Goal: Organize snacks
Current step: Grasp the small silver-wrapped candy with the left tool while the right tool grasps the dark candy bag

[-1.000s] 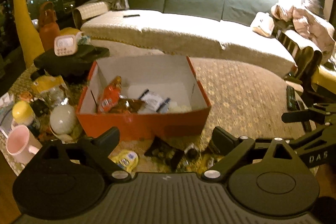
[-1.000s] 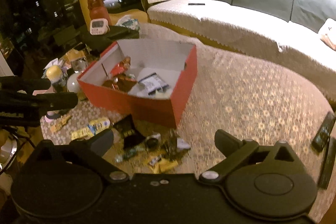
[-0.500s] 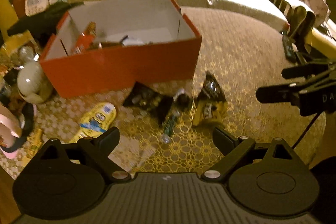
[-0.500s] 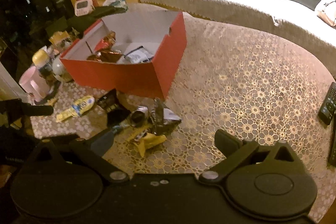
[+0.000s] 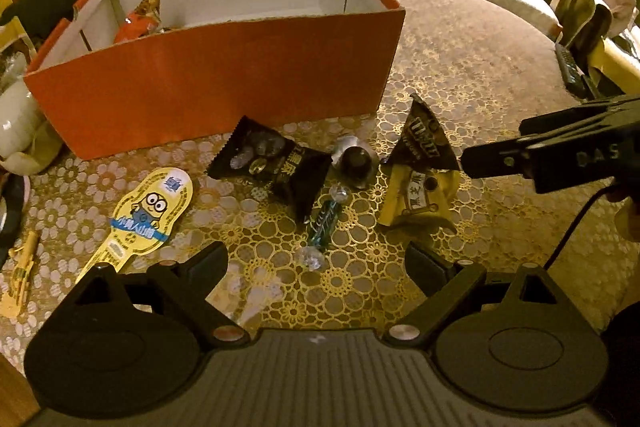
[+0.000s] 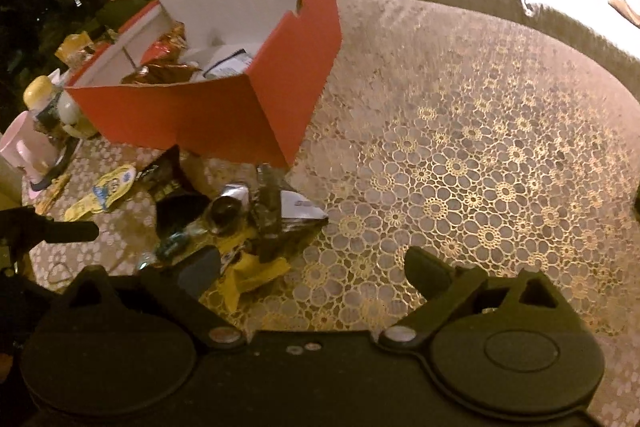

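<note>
While closing, right claw [image 6: 312, 263] empty; left claw [image 5: 316, 263] wide, empty; crinkly wrappers [image 5: 276, 163]; lacy cloth [image 6: 460, 187].

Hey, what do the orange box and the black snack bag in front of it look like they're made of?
The orange box looks like cardboard: matte orange outside, plain white inside, with folded corners and thin cut edges. The black snack bag is probably glossy plastic film: it shines under the light, creases, and has a zigzag sealed edge.
</note>
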`<action>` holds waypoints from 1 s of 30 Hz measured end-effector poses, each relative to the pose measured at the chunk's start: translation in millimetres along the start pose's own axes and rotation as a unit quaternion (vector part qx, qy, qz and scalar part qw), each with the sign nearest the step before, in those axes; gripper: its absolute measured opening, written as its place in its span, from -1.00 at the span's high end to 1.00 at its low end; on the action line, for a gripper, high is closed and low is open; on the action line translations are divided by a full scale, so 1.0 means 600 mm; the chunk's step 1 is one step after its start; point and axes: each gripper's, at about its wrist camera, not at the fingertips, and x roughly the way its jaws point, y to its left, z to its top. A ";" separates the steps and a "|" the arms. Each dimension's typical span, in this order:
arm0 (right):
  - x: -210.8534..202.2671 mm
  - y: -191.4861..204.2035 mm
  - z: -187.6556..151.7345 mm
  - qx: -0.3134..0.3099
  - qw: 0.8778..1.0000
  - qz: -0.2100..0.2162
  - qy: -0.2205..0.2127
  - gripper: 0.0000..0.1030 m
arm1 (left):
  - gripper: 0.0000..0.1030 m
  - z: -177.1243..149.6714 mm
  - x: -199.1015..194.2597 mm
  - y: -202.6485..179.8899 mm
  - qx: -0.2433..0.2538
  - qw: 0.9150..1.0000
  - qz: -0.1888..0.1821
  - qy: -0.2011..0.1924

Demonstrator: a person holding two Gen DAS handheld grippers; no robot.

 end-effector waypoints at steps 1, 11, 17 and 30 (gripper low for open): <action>0.008 -0.001 0.003 0.002 1.000 -0.001 0.003 -0.86 | -0.86 0.002 0.004 0.000 0.001 1.000 0.000 0.000; 0.061 0.006 0.027 -0.003 1.000 0.007 0.018 -0.54 | -0.45 0.011 0.034 0.007 -0.010 1.000 -0.013 0.003; 0.081 0.021 0.031 -0.013 0.999 0.014 0.027 -0.39 | -0.06 0.012 0.044 0.002 0.001 1.000 -0.020 0.004; 0.085 0.047 0.028 -0.057 0.998 -0.014 0.009 -0.05 | 0.77 0.012 0.042 -0.004 -0.006 1.000 -0.015 0.002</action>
